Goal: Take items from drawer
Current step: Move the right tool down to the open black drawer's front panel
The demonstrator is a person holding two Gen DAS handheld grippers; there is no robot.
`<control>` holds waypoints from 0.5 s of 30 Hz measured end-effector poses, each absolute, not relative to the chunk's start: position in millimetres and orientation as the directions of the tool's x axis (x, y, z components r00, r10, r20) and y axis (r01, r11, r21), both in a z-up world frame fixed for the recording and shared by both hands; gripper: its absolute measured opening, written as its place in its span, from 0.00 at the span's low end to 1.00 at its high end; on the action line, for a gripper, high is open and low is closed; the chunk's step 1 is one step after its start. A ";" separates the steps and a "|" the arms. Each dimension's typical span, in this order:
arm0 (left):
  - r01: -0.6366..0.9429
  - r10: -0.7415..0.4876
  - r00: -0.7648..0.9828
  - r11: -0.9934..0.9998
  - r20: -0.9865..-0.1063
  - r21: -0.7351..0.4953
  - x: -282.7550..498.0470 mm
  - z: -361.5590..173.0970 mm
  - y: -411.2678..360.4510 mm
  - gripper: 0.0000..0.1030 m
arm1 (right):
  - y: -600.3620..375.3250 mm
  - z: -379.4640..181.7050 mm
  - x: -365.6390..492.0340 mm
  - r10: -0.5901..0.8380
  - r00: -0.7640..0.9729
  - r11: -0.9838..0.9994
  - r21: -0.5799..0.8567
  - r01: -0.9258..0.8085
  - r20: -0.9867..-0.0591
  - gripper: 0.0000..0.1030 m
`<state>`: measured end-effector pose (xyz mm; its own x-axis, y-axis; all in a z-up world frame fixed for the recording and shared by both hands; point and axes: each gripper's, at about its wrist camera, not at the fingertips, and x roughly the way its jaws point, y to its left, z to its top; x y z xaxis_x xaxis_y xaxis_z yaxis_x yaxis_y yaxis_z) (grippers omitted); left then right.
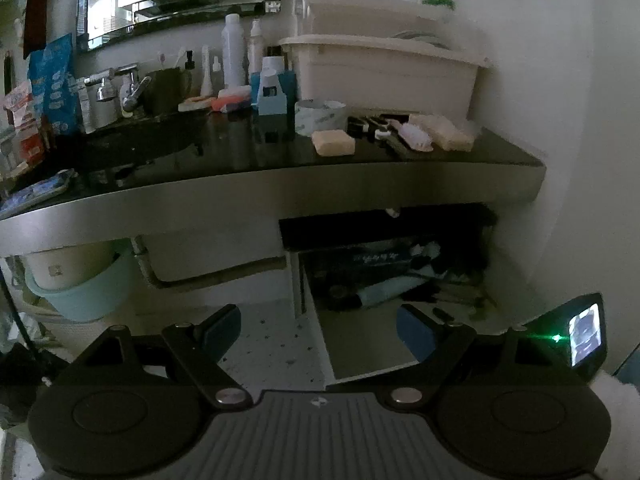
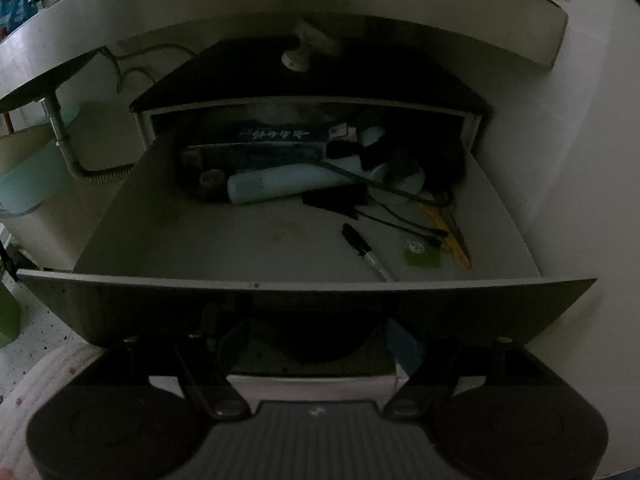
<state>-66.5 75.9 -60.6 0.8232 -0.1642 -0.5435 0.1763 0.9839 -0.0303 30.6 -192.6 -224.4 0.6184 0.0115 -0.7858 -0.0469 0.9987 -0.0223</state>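
The drawer [image 2: 304,282] stands pulled open under the counter. In it lie a pale blue bottle [image 2: 280,186] on its side, a dark box with white lettering [image 2: 276,136], a black marker pen [image 2: 362,248], a yellow-handled tool [image 2: 450,236], a green tag [image 2: 422,256] and black cables. My right gripper [image 2: 320,344] is open and empty, just below the drawer's front panel. My left gripper [image 1: 318,330] is open and empty, back from the drawer [image 1: 360,344] and above the floor.
The dark countertop [image 1: 260,160] holds a soap bar [image 1: 333,143], a tape roll [image 1: 320,116], bottles [image 1: 233,50], a blue box and a large white tub [image 1: 384,76]. A teal basin [image 1: 80,292] and a drain hose sit under the sink at left. A wall is at right.
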 end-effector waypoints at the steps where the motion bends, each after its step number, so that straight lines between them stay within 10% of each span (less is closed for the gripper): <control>1: 0.179 -0.168 0.823 0.983 -0.543 -0.033 -65.7 -61.1 75.5 0.83 | -191.7 -224.1 30.9 0.008 0.617 0.998 -0.030 -0.050 -0.787 0.72; 15: 0.211 -0.214 0.806 0.975 -0.552 -0.070 -56.1 -61.9 70.0 0.83 | -190.0 -227.0 39.4 0.008 0.613 0.998 -0.036 -0.060 -0.790 0.74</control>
